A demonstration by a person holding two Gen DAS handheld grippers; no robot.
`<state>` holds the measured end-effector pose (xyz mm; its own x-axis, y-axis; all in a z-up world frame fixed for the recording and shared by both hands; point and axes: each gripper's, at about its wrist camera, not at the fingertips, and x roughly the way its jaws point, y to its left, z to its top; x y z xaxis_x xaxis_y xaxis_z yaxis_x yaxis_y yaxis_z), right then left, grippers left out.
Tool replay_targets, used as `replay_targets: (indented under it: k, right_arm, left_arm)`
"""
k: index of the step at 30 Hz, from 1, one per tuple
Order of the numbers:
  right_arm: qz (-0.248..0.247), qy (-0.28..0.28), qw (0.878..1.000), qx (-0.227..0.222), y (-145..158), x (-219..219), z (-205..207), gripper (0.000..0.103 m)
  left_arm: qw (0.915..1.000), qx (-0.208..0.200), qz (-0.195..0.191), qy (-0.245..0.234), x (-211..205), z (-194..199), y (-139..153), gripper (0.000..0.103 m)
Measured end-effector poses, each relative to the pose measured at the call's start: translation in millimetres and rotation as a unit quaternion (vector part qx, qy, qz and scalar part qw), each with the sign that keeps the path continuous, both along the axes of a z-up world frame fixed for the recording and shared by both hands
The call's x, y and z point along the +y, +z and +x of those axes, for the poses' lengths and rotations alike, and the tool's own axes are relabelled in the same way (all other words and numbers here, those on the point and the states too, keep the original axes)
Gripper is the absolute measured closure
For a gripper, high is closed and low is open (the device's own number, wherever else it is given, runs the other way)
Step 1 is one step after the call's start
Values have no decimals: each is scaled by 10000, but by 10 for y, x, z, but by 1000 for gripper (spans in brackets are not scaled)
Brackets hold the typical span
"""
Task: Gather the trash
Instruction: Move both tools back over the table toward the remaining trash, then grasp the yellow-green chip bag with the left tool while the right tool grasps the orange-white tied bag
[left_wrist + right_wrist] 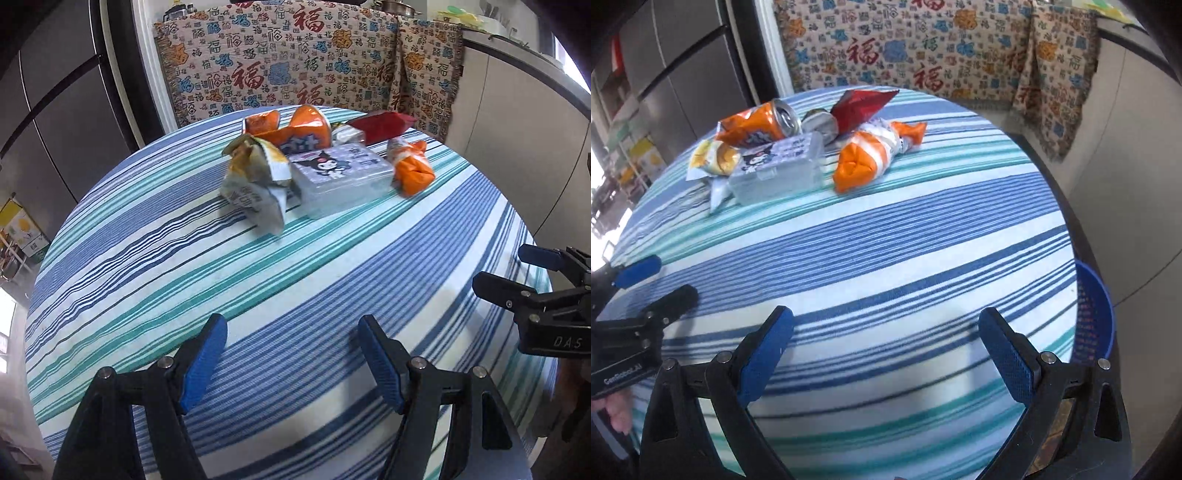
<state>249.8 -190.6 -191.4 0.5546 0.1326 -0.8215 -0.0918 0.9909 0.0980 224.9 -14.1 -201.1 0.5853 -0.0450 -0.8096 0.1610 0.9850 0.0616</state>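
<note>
Striped cloth covers the round counter [147,258]. From the left wrist, the left gripper [291,363] has its fingers apart and empty; the trash pile [317,155] lies far across. From the right wrist, the right gripper [886,354] fingers are wide and empty, with a blue basket [1099,314] beside the counter's edge.

Round striped-cloth table [886,236] with wrappers [875,155], can [764,123], clear box [779,170].

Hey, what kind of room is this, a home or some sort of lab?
Most likely a home kitchen or dining corner: a round table under a striped tablecloth, a tall grey fridge behind it, and a counter with cookware on the right.
</note>
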Motion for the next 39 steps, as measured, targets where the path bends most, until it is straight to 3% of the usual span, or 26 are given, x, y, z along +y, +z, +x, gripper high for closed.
replay_targets:
  k: [3, 11, 16, 20, 23, 24, 25, 26, 28, 29, 32, 39]
  right_arm:
    - [-224, -164, 9996, -68, -78, 62, 160, 1]
    - [-245, -154, 9995, -110, -127, 71, 419, 0]
    - [-242, -149, 9995, -104, -122, 58, 439, 0]
    - [-242, -147, 9995, -104, -122, 55, 443, 0]
    - [-243, -145, 9995, -103, -120, 58, 431, 0]
    - [-243, -143, 9995, -103, -119, 57, 432, 0]
    - [-242, -143, 9996, -103, -121, 55, 436, 0]
    - [-242, -142, 9996, -103, -119, 57, 431, 0]
    - [-241, -142, 9996, -103, -123, 49, 449, 0]
    - [-240, -141, 9996, -102, -121, 52, 441, 0]
    - [-240, -139, 9996, -102, -118, 55, 431, 0]
    - [-242, -136, 9996, -101, -117, 53, 430, 0]
  left_arm:
    - [9997, 10, -245, -3, 116, 31, -40, 25]
    - [9997, 120, -186, -121, 53, 152, -75, 6]
    - [9997, 119, -187, -39, 116, 335, -66, 5]
    - [9992, 85, -194, 329, 258, 587, -51, 7]
    - [9994, -38, -293, 192, 233, 747, -42, 8]
    - [9995, -25, -285, 113, 203, 772, -41, 12]
    - [9997, -70, -225, 55, 176, 788, -32, 25]
    - [9995, -138, -263, -51, 156, 789, -7, 51]
    - [9992, -200, -280, -185, 125, 777, 22, 76]
    - [9992, -215, -284, -185, 143, 758, 27, 81]
    - [9989, -208, -368, -184, 262, 615, 40, 88]
    - [9983, 84, -565, -115, 669, -40, 57, 85]
